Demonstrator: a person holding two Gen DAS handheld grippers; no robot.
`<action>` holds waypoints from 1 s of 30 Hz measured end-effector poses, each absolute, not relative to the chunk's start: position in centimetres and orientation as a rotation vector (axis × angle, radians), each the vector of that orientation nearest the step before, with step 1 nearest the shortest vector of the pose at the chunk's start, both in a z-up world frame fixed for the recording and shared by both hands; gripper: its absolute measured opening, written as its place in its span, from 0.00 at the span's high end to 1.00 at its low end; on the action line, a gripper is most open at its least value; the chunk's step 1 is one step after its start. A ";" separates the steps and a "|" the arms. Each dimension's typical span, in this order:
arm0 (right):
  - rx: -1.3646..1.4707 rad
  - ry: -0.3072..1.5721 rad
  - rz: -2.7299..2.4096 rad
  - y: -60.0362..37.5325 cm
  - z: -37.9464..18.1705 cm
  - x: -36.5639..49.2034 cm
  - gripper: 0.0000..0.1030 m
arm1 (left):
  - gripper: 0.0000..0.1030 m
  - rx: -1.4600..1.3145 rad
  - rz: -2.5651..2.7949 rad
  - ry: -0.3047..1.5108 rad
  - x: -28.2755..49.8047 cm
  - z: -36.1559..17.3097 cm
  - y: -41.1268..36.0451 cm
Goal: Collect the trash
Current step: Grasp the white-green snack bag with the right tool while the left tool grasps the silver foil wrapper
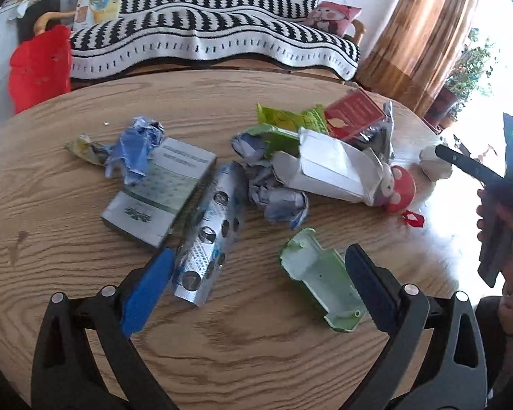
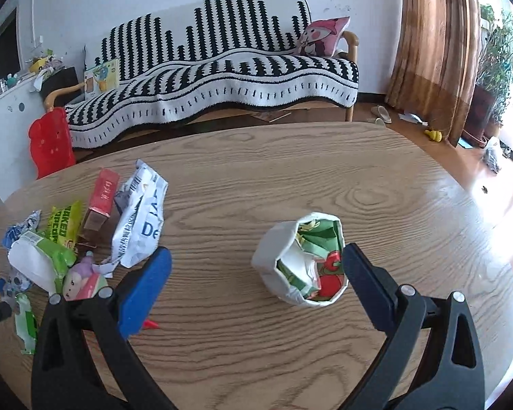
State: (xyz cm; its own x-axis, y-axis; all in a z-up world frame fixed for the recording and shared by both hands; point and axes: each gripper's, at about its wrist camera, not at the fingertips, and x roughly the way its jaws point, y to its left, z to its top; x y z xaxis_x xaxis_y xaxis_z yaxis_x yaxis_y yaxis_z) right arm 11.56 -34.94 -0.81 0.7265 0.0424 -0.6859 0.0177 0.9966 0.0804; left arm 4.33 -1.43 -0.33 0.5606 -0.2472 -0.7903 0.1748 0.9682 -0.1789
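Trash lies scattered on a round wooden table (image 1: pixel 85 109). In the left wrist view my left gripper (image 1: pixel 256 266) is open and empty above the table, between a silver blister pack (image 1: pixel 207 235) and a torn green carton (image 1: pixel 325 287). Beyond lie a grey-green box (image 1: pixel 160 191), crumpled blue paper (image 1: pixel 133 150), a white carton (image 1: pixel 328 174) and a red box (image 1: pixel 354 111). In the right wrist view my right gripper (image 2: pixel 256 266) is open and empty, a crushed white paper cup (image 2: pixel 301 259) just ahead between its fingers. The right gripper also shows at the left view's right edge (image 1: pixel 496 184).
A trash pile lies left in the right wrist view: white wrapper (image 2: pixel 140 218), yellow-green popcorn bag (image 2: pixel 63 225), red box (image 2: pixel 101 198). Behind the table stand a black-and-white striped sofa (image 2: pixel 222 75), a red toy (image 2: pixel 51 143) and brown curtains (image 2: pixel 434 51).
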 end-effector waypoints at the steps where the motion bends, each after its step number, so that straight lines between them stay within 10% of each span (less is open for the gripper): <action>1: 0.089 0.756 0.019 -35.0 -0.7 11.4 0.07 | 0.06 -0.057 -0.222 0.940 4.3 -0.4 -1.4; 11: 0.151 0.788 -0.014 -36.9 -0.9 11.2 0.07 | 0.06 0.065 -0.081 0.959 4.9 -1.6 -1.0; 17: 0.288 0.878 0.083 -38.7 -2.1 11.5 0.42 | 0.06 0.083 -0.090 0.948 4.8 -1.5 -2.1; 25: 0.201 0.863 0.092 -37.7 -1.7 11.3 0.51 | 0.06 0.068 -0.051 0.942 4.9 -1.3 -1.9; 30: 0.085 0.883 0.081 -36.3 -2.3 11.8 0.74 | 0.06 0.081 -0.013 0.956 5.9 -1.9 -1.3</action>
